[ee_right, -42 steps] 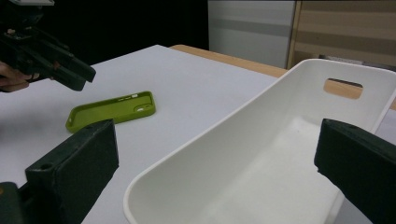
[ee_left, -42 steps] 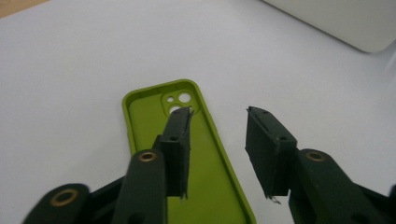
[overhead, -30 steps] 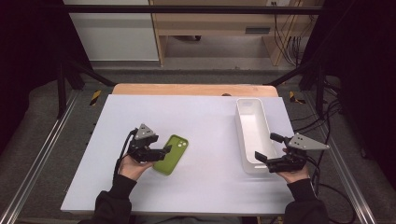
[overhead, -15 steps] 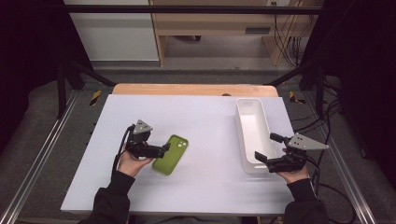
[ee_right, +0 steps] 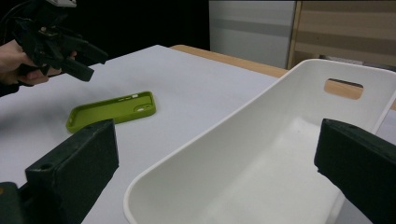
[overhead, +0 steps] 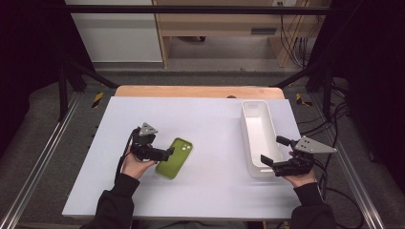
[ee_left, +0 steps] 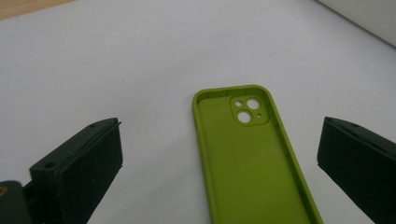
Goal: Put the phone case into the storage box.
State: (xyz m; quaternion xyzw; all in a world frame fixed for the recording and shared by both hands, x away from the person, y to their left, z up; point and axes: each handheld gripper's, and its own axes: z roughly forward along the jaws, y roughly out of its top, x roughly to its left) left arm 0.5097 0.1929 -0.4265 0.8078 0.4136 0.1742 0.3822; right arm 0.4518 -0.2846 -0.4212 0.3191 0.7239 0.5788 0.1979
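The left claw (overhead: pixel 167 153) had just been opening and stood wide, with the green phone case (ee_left: pixel 254 154) lying flat on the table (overhead: pixel 210 119) between its jaws, untouched. The right claw (overhead: pixel 265 160) gaped wide around the near end of the white bin (overhead: pixel 258 129).

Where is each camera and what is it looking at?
High view: sits above the person's side, looks forward and down on the white table; shows both forearms, the left gripper and right gripper.
Left gripper view: rides on the left gripper, looks down along its open jaws at the green phone case.
Right gripper view: rides on the right gripper, looks across the white bin; shows its open jaws and, farther off, the left hand.
Shared: the phone case lies in all three; the bin in two.
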